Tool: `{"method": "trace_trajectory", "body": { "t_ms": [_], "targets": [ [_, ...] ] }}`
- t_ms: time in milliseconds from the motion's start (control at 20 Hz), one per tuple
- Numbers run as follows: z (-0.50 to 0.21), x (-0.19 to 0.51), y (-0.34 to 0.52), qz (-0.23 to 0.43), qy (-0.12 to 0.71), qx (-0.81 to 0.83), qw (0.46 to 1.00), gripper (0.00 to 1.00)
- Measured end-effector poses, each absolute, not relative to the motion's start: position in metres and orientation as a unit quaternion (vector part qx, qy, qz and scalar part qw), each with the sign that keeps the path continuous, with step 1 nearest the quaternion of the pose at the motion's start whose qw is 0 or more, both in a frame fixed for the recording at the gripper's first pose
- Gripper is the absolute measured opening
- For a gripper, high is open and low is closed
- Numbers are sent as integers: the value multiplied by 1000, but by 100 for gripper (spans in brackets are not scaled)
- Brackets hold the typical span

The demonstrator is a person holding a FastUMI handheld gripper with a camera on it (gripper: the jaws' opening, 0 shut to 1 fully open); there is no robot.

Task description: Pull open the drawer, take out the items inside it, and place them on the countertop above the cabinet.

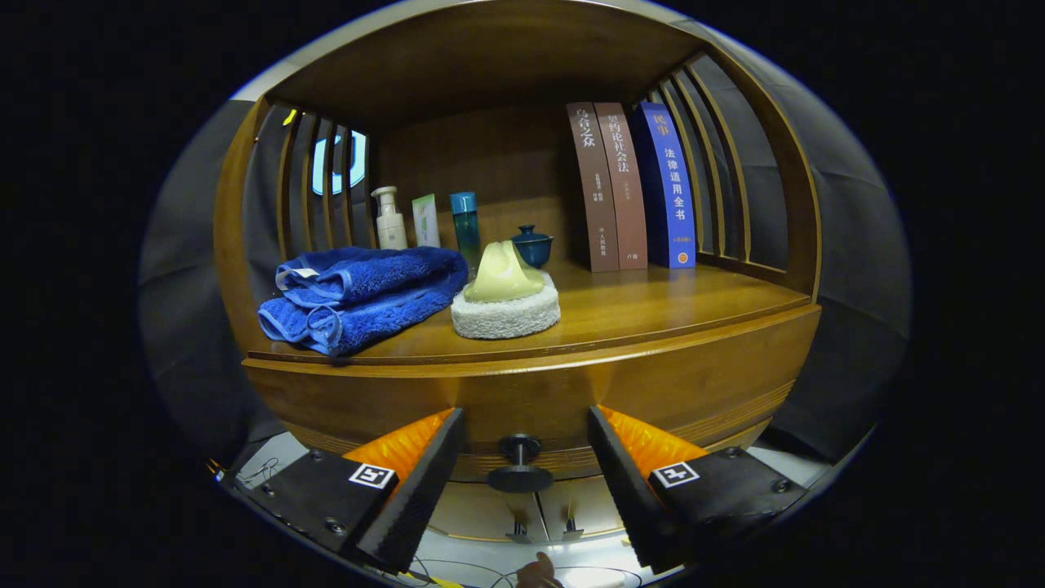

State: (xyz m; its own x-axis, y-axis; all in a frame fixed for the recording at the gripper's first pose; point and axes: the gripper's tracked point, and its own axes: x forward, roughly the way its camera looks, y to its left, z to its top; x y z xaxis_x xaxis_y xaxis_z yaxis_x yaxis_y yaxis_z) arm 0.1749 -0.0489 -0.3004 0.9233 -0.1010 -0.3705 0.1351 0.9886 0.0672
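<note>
Warm brown wood makes up the cabinet [245,245], and its drawer [694,384] front sits shut, just ahead of the gripper [522,474]. The fingers stand wide apart, holding nothing, with the dark round drawer knob [520,465] between them and untouched. Above, on the countertop [653,306], lie a folded blue towel [359,298], a pale sponge with a yellow-green handle [504,302], bottles [424,220] and three upright books [633,188].

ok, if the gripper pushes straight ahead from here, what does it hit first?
Most likely the dark round drawer knob, centred between the open gripper fingers, with the wooden drawer front behind it. Depth is unclear.
</note>
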Motion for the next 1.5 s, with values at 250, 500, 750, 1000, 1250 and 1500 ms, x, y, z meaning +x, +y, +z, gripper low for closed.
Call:
{"method": "trace_trajectory", "body": {
  "t_ms": [250,500,750,1000,1250,1500],
  "targets": [
    [-285,158,-42,-52,183,31,981,99],
    [-229,122,-31,-37,164,8,986,99],
    [-131,80,-12,-11,107,-16,994,99],
    [-50,37,-2,-4,60,-10,998,99],
    [-8,8,-3,-10,32,-18,999,99],
    [-12,-4,-7,-12,35,-14,999,99]
  ]
}}
